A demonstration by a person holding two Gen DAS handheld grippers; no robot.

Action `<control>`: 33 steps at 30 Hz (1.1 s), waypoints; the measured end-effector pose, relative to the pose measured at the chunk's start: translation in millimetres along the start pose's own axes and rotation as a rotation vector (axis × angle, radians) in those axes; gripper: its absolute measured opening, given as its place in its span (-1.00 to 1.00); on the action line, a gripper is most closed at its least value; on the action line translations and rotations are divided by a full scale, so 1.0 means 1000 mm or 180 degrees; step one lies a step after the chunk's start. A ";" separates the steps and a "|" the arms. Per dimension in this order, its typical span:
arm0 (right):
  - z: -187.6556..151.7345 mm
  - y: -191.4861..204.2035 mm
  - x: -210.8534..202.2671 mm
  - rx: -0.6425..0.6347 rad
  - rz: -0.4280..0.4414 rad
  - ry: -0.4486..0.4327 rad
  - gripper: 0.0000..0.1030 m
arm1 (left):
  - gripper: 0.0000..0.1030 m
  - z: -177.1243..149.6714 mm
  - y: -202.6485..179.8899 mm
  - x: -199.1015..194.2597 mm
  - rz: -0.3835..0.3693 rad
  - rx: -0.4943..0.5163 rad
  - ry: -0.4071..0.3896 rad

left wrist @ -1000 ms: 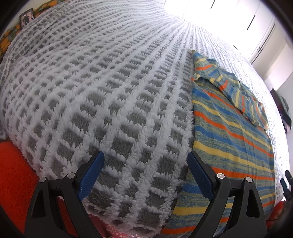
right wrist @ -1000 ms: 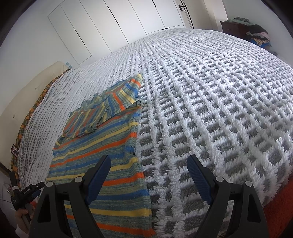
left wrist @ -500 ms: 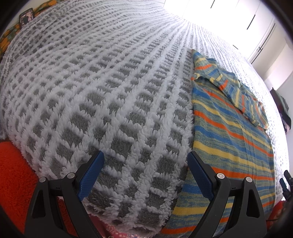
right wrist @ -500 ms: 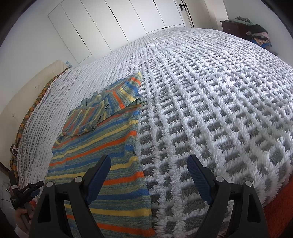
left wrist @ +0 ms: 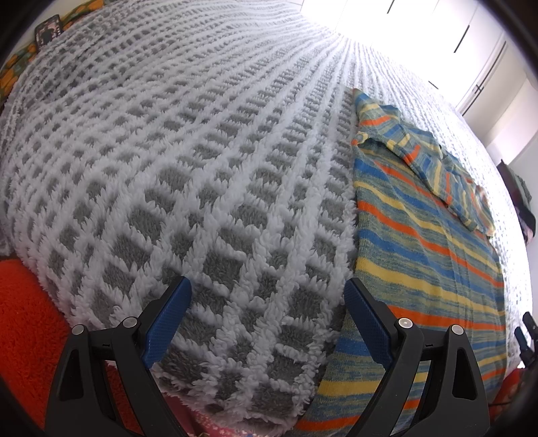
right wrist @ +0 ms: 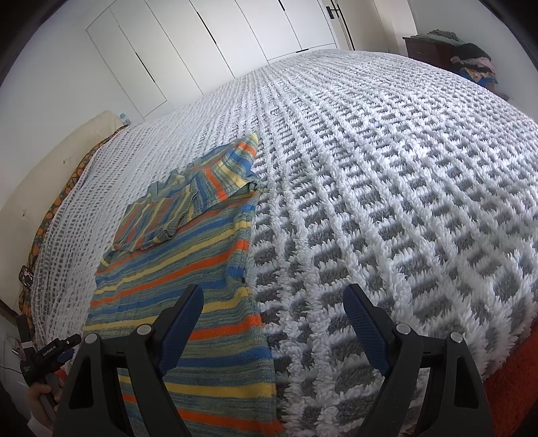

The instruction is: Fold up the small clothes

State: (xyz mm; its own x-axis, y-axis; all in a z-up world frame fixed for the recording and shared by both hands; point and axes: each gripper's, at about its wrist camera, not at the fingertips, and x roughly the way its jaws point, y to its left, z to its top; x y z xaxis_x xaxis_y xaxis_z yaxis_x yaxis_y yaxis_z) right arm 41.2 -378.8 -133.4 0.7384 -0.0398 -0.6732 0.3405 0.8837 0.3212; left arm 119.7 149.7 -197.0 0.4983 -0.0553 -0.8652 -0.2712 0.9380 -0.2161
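Left claw (left wrist: 267, 304) spread wide, nothing between pads, hovering over near edge of bed (left wrist: 188, 161). Right claw (right wrist: 274, 311) likewise spread, empty, low over same edge.

Striped sweater (left wrist: 427, 245) flat on blanket (right wrist: 386, 174), body lengthwise w/ hem hanging over near edge. Stripes orange, blue, yellow, grey-green. One sleeve (right wrist: 188, 201) folded across upper part, lying on top of body. Sweater to right of left claw in left view, its long edge just behind right pad (left wrist: 366, 322); in right view mostly to left, w/ left pad (right wrist: 180, 326) over lower stripes.

Blanket fluffy, white grid on grey squares, covering whole bed. Orange rug (left wrist: 23, 312) below bed edge, bottom left in left view, bottom right in right view.

White closet doors (right wrist: 215, 43) along far wall. Dark dresser (right wrist: 427, 47) w/ heap of clothes on top, far right corner. Small dark framed item (left wrist: 48, 32) at top left of left view, poss. a photo, too blurred to tell.
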 end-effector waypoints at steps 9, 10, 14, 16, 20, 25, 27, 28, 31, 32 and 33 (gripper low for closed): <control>0.000 -0.001 0.000 0.0000 -0.0003 0.0007 0.64 | 0.81 0.000 0.000 0.001 0.0000 0.0000 0.0005; 0.000 -0.001 0.000 0.0001 -0.0005 0.0008 0.64 | 0.81 0.001 -0.001 0.001 0.0001 -0.0001 0.0006; -0.001 -0.001 0.000 0.0003 -0.0009 0.0009 0.64 | 0.81 0.001 -0.001 0.001 0.0001 -0.0001 0.0007; -0.001 -0.001 0.000 0.0002 -0.0009 0.0007 0.64 | 0.81 0.001 0.000 0.001 0.0000 -0.0003 0.0008; 0.000 -0.001 0.000 0.0004 -0.0010 0.0007 0.64 | 0.81 0.001 0.000 0.002 0.0002 -0.0002 0.0011; 0.000 -0.001 0.001 0.0002 -0.0010 0.0009 0.64 | 0.81 0.001 0.000 0.002 0.0001 -0.0003 0.0013; 0.000 -0.001 0.001 0.0001 -0.0012 0.0011 0.64 | 0.81 0.001 0.000 0.002 0.0001 -0.0003 0.0014; 0.000 -0.001 0.001 0.0003 -0.0012 0.0008 0.64 | 0.81 0.001 -0.001 0.002 0.0001 -0.0002 0.0013; 0.000 -0.002 0.000 0.0004 -0.0013 -0.0001 0.64 | 0.81 0.001 -0.001 0.002 -0.0002 -0.0005 0.0019; 0.001 -0.003 -0.001 0.0007 -0.0014 -0.0004 0.64 | 0.81 0.002 0.000 0.000 -0.0031 -0.0010 0.0035; 0.002 -0.004 -0.002 0.0024 -0.0010 -0.0001 0.64 | 0.81 0.002 0.000 -0.003 -0.0096 -0.0013 0.0053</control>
State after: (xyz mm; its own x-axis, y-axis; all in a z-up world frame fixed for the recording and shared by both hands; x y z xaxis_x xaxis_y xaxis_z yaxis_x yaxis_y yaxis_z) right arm 39.9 -383.0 -131.8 0.7375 -0.0426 -0.6740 0.3471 0.8800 0.3243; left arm 119.6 151.1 -193.4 0.4926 -0.0893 -0.8657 -0.2595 0.9344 -0.2441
